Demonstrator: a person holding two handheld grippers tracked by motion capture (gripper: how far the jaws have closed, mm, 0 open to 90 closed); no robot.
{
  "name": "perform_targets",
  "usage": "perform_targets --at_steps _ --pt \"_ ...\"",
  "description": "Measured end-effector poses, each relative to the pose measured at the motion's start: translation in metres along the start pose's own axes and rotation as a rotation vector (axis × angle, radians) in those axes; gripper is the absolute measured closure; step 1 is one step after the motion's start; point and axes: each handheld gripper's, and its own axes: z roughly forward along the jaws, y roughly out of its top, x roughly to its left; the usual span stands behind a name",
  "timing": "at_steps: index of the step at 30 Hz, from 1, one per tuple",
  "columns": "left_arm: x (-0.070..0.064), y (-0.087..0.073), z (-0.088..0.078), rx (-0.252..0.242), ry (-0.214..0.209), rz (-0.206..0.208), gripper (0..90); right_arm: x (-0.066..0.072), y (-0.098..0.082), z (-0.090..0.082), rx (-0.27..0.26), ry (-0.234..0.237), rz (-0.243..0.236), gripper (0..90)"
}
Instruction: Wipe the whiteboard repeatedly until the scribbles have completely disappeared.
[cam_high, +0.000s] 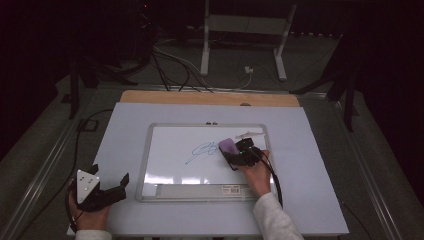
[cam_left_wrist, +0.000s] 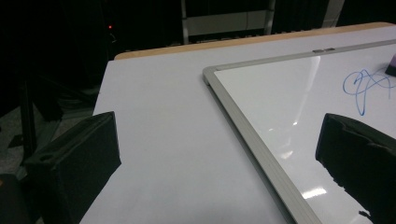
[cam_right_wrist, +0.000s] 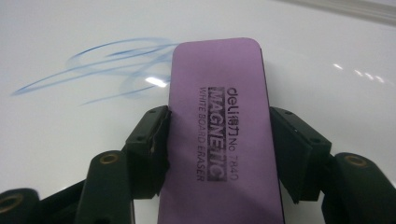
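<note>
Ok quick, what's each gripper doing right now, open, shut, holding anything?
Left gripper: open, holding nothing, beside the whiteboard.
Right gripper: shut on the purple eraser, on the whiteboard at the blue scribble.

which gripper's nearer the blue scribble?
Right. The right gripper holds the eraser on the whiteboard, at the blue scribble's right end. The left gripper sits off the whiteboard's near-left corner, jaws open.

The left claw sits low at the near left, gripped from below by the left hand, its two black jaws spread wide apart with nothing between them. The right hand reaches forward from a pale sleeve, and the right claw points ahead and down, its jaws pressed against both long sides of the purple eraser.
</note>
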Motion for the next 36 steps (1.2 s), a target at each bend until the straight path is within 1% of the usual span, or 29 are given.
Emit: perform_targets --at_steps 1,2,3,5,6,7,8,9,11,13,14,17,19,20,22,24,25,27,29,30,31,32,33,36 --pt "0.000 0.000 0.000 0.000 0.000 0.000 0.6 -0.004 0.001 0.000 -0.002 -0.018 0.019 41.2" --pt "0.000 0.000 0.000 0.000 0.000 0.000 0.6 -0.006 0.002 0.001 -0.002 -0.025 0.033 41.1" --pt "0.000 0.000 0.001 0.001 0.000 -0.001 0.6 -0.007 0.003 0.002 -0.001 -0.030 0.036 41.2" --pt "0.000 0.000 0.001 0.004 -0.001 0.002 0.6 -0.005 0.004 0.002 -0.002 -0.043 0.028 41.1" --pt "0.000 0.000 0.001 0.004 -0.002 0.003 0.6 -0.003 0.005 0.003 -0.003 -0.041 0.019 41.1" --pt "-0.001 0.000 0.001 0.005 -0.002 0.003 0.6 -0.001 0.005 0.003 -0.002 -0.026 0.016 41.1" --pt "-0.001 0.000 0.001 0.004 -0.002 0.003 0.6 0.002 0.004 0.004 0.000 0.002 0.003 41.1" --pt "-0.001 0.000 0.001 0.004 -0.002 0.003 0.6 0.005 0.004 0.005 0.002 0.013 -0.007 41.1" --pt "-0.001 0.000 0.001 0.006 -0.002 0.002 0.6 0.012 0.005 0.006 0.016 0.049 -0.042 41.1" --pt "0.000 0.000 0.001 0.005 -0.002 0.003 0.6 0.014 0.007 0.006 0.025 0.051 -0.066 41.1" --pt "0.000 0.000 0.001 0.004 -0.001 0.002 0.6 0.013 0.009 0.007 0.030 0.052 -0.066 41.1" --pt "0.001 0.000 0.001 0.001 0.000 -0.001 0.6 0.007 0.012 0.009 0.025 0.010 -0.020 41.2" --pt "0.001 -0.001 0.001 0.003 -0.001 -0.001 0.6 0.000 0.014 0.010 0.018 -0.040 0.016 41.2" --pt "0.000 -0.001 0.001 0.003 -0.001 0.000 0.6 -0.001 0.015 0.010 0.019 -0.054 0.029 41.2" --pt "0.000 0.000 0.001 0.004 -0.002 0.002 0.6 -0.001 0.017 0.011 0.024 -0.068 0.036 41.2" --pt "0.000 0.000 0.001 0.004 -0.003 0.004 0.6 0.003 0.020 0.013 0.027 -0.086 0.023 41.2" --pt "0.000 0.000 0.001 0.004 -0.003 0.003 0.6 0.005 0.020 0.013 0.028 -0.071 0.018 41.2" --pt "0.000 0.000 0.001 0.003 -0.002 0.000 0.6 0.009 0.019 0.015 0.030 -0.013 0.020 41.1" --pt "0.000 0.000 0.001 0.002 -0.002 0.000 0.6 0.014 0.019 0.016 0.030 0.012 -0.009 41.2" --pt "0.000 0.000 0.001 0.002 -0.002 0.001 0.6 0.015 0.019 0.016 0.030 0.013 -0.020 41.1" --pt "0.000 0.000 0.001 0.002 -0.001 0.000 0.6 0.014 0.019 0.016 0.031 0.017 -0.019 41.1" --pt "0.000 0.000 0.000 0.001 -0.001 0.001 0.6 0.013 0.019 0.017 0.029 0.019 -0.014 41.1" --pt "0.000 0.000 0.000 0.001 -0.001 0.001 0.6 0.011 0.020 0.017 0.028 0.007 -0.006 41.1" --pt "0.001 0.000 0.000 0.001 -0.001 0.000 0.6 -0.001 0.021 0.018 0.011 -0.037 0.049 41.1"
